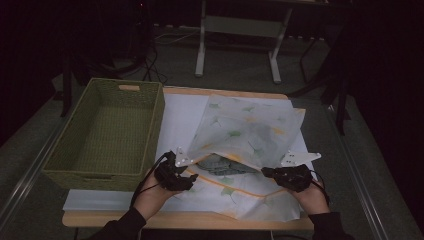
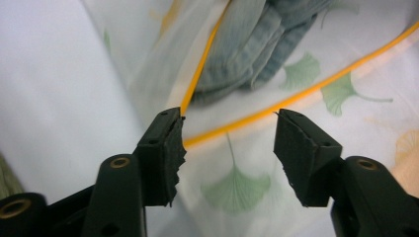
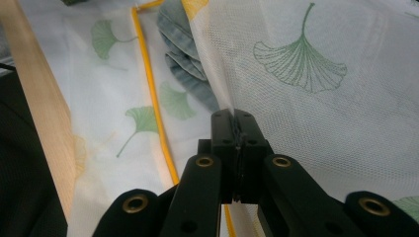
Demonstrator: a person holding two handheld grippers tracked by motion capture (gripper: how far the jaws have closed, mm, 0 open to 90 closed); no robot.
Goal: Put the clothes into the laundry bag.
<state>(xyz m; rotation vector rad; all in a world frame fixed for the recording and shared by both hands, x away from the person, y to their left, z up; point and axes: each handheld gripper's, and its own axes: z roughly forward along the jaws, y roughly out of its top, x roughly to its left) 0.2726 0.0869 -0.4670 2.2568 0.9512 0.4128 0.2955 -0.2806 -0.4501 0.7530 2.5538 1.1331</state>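
- Grippers, two: my right gripper [image 3: 236, 129] pinches the top layer of one mesh bag [image 1: 250, 132] at mid-table; my left gripper [image 2: 227, 143] gapes, holding nothing.
- One folded blue garment [image 2: 257, 44] lies inside.
- One wicker basket [image 1: 107, 132] stands left.

Black fingers [image 2: 160, 153], brass screws, dark sleeves [image 1: 122, 227]

Both forearms enter from the six o'clock edge of the high view, sleeves dark. The left hand [image 1: 152, 195] carries the left gripper [image 1: 186, 176], aimed toward two o'clock, its jaws standing apart with a clear gap between them. The right hand [image 1: 312, 196] carries the right gripper [image 1: 266, 171], aimed toward nine o'clock, its jaws pressed together, pinching mesh fabric [image 3: 296, 98]
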